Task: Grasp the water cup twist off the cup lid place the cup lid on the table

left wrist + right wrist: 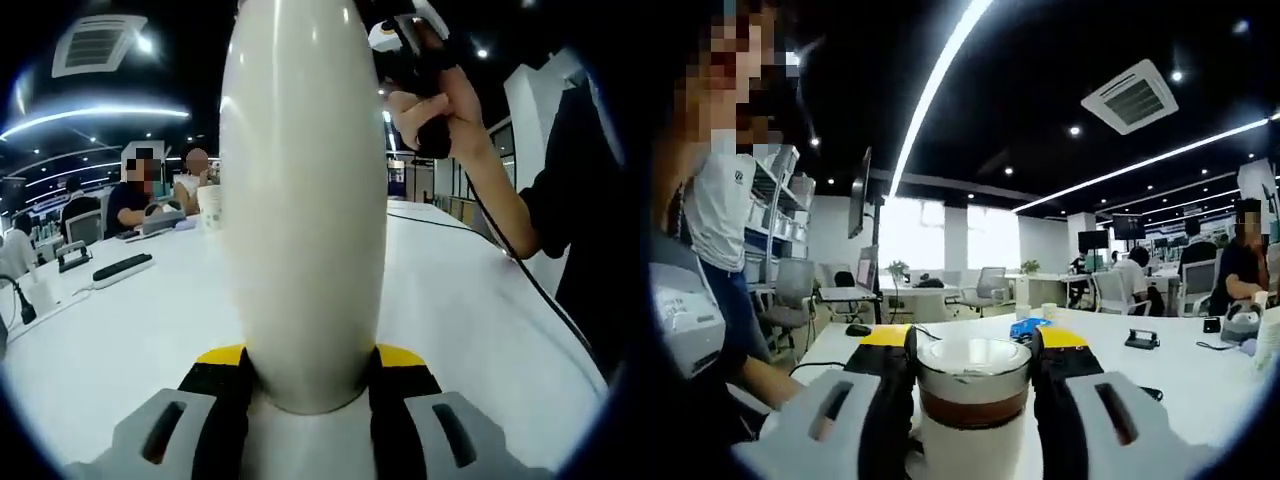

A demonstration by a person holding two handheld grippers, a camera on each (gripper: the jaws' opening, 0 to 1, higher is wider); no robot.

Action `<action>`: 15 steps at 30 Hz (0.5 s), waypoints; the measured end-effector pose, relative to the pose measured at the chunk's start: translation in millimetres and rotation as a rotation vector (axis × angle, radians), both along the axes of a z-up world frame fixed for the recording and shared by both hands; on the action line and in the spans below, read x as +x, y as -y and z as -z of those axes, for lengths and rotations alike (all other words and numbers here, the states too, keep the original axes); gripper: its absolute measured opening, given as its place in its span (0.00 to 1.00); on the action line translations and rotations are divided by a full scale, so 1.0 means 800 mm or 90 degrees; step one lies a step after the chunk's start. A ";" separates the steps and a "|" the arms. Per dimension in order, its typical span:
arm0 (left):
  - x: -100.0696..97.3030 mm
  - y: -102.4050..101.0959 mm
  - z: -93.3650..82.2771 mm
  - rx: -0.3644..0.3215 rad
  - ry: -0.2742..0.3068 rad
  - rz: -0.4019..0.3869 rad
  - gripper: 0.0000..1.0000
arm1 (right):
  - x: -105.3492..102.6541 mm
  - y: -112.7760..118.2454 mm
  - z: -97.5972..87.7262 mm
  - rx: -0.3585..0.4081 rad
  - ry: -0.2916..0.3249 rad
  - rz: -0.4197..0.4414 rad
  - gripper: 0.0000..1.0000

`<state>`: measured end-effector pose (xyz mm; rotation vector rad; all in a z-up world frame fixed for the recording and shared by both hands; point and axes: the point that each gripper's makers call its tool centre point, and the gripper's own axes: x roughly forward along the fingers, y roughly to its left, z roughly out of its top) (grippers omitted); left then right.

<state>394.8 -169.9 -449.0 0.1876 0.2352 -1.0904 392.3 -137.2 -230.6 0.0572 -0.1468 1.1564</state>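
- Yellow-tipped jaws of the left gripper clamp the white water cup at its lower body, upright above the white table.
- Right gripper, seen in its own view, pinches the cup lid at the cup's top from both sides.
- Beyond, a hand holds the right gripper's handle.
- A power strip lies far off on the table.
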 end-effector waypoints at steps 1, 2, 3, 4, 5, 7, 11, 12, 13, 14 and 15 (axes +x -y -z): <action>0.000 0.000 0.000 0.000 0.000 0.000 0.48 | -0.001 -0.001 0.000 -0.003 0.007 -0.009 0.48; 0.000 0.000 0.000 0.000 0.000 0.000 0.48 | -0.004 -0.002 0.000 -0.008 0.018 -0.023 0.48; 0.000 0.000 0.000 0.000 0.000 0.000 0.48 | -0.005 -0.002 0.000 -0.012 0.024 -0.032 0.48; 0.000 0.000 0.000 0.000 0.000 0.000 0.48 | -0.005 -0.002 0.000 -0.018 0.027 -0.045 0.48; -0.001 0.000 0.000 0.000 -0.001 0.000 0.48 | -0.008 -0.003 0.000 -0.026 0.037 -0.063 0.48; -0.001 0.000 0.000 0.000 0.000 0.000 0.48 | -0.012 -0.004 0.000 -0.037 0.062 -0.109 0.48; -0.002 0.000 0.000 -0.001 -0.001 0.001 0.48 | -0.019 -0.009 0.000 -0.053 0.091 -0.224 0.48; -0.002 0.000 0.000 -0.001 0.000 0.001 0.48 | -0.022 -0.011 -0.001 -0.047 0.090 -0.273 0.48; -0.003 0.000 0.000 -0.001 0.000 0.002 0.48 | -0.024 -0.011 -0.001 -0.040 0.074 -0.310 0.48; -0.003 0.000 0.000 -0.001 0.001 0.002 0.48 | -0.024 -0.010 -0.001 -0.035 0.064 -0.331 0.48; -0.003 0.000 -0.001 -0.001 0.001 0.003 0.48 | -0.024 -0.010 -0.001 -0.034 0.071 -0.351 0.48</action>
